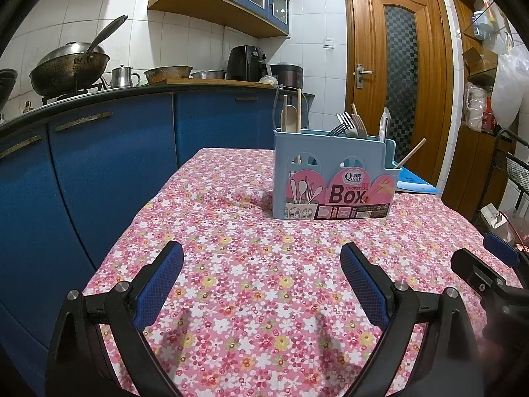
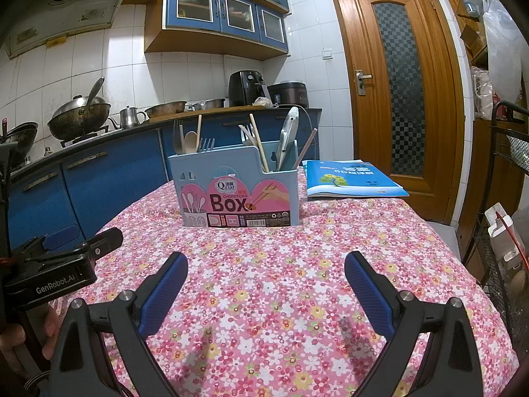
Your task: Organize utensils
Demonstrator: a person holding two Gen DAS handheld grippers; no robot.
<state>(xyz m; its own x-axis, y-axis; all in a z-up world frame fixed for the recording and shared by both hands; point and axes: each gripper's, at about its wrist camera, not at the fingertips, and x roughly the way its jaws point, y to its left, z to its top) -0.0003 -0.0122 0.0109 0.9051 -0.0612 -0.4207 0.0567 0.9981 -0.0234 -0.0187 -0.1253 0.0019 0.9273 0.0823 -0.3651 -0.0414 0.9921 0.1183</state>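
Note:
A light blue utensil box (image 1: 334, 178) with a pink "Box" label stands upright on the floral tablecloth (image 1: 258, 264). It holds a wooden spoon (image 1: 290, 119), chopsticks (image 1: 298, 110), forks (image 1: 345, 124) and a wrapped item (image 1: 384, 124). The same utensil box (image 2: 236, 192) appears in the right wrist view, with wooden spoon (image 2: 190, 141), forks (image 2: 206, 144) and chopsticks (image 2: 258, 142) inside. My left gripper (image 1: 263, 278) is open and empty, well short of the box. My right gripper (image 2: 266, 284) is also open and empty, low over the cloth.
A blue booklet (image 2: 347, 178) lies behind the box on the right. Blue cabinets (image 1: 99, 172) with a wok (image 1: 69, 66) run along the left. A wooden door (image 1: 400, 72) stands behind. A black wire rack (image 2: 502, 198) sits off the table's right edge. A hand (image 2: 20, 340) holds the left gripper.

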